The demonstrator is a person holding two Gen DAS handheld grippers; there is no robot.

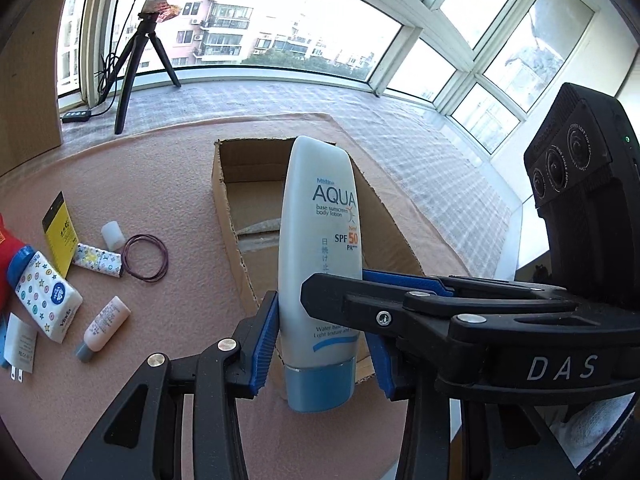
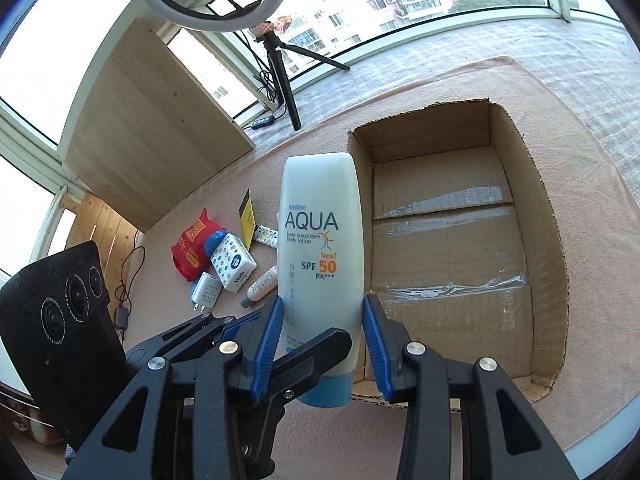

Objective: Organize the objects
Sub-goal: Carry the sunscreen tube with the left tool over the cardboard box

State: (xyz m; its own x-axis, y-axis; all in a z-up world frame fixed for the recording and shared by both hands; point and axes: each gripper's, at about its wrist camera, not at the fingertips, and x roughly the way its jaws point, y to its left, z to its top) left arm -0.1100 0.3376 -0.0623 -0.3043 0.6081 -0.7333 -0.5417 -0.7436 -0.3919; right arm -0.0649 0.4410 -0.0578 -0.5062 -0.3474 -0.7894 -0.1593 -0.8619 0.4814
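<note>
**Item:** white plastic sunscreen tube with a light-blue cap (image 2: 320, 240), standing cap-down and upright on the pink padded surface (image 1: 160, 160). It is sitting just in front of the near wall of the open brown cardboard box (image 2: 552, 240). Whether the cap is bearing on the surface or hanging just clear of it cannot be told.

**Right tongs** (image 2: 323, 300): pinching the tube's lower body, one blue pad pressing on each side just above the cap.

**Left tongs** (image 1: 320, 320): bracketing the same lower section from the other direction. The near pad is lying against the tube and the far pad is looking slightly off it. The right tongs are partly covering that side, so its grip cannot be told.

**Handling, as judged:** light and smooth-skinned, so probably slippery. The body is likely yielding under squeeze, and the flat upper end is softest. The firmest hold is low, near the stiff cap shoulder.

**Also present:** a patterned tissue pack (image 1: 48, 296) and a small pink tube (image 1: 105, 328), lying well apart to the left.
</note>
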